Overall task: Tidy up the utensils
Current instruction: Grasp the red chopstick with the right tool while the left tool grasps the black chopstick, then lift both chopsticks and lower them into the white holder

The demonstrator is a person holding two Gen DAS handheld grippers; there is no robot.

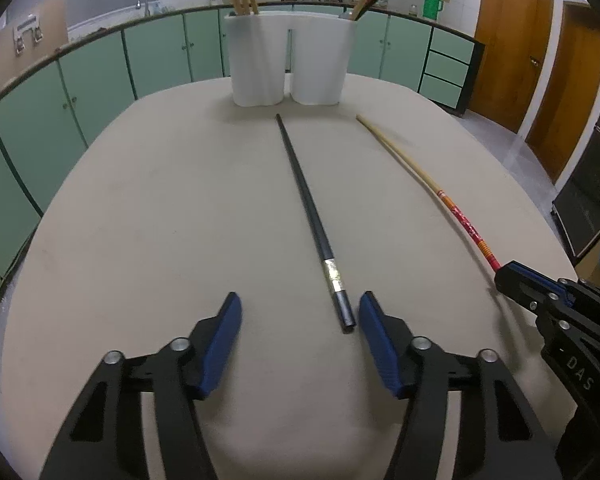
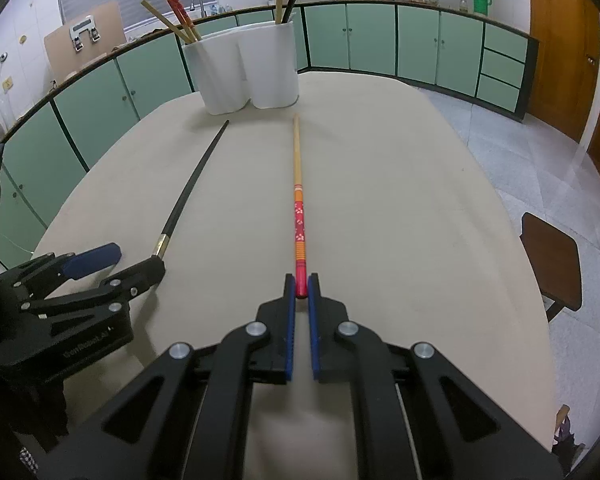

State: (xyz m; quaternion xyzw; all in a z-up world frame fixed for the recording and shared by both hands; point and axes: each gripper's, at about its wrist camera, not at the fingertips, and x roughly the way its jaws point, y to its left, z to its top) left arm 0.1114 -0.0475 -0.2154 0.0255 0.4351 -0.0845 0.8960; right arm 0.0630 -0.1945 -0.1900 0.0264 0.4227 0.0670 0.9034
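A black chopstick (image 1: 306, 204) with a silver band lies on the beige table (image 1: 160, 208), tip toward a white two-part holder (image 1: 288, 60). My left gripper (image 1: 300, 312) is open, its near end just inside the right finger. A red and bamboo chopstick (image 2: 299, 204) lies to the right. My right gripper (image 2: 301, 286) is shut on its red end. In the right wrist view the holder (image 2: 248, 68) has several chopsticks standing in it, and the black chopstick (image 2: 192, 188) and left gripper (image 2: 116, 264) sit at left.
Green cabinets (image 1: 92, 80) and a counter with pots run behind the table. A wooden door (image 1: 508, 64) stands at right. A brown stool (image 2: 552, 256) is beside the table's right edge.
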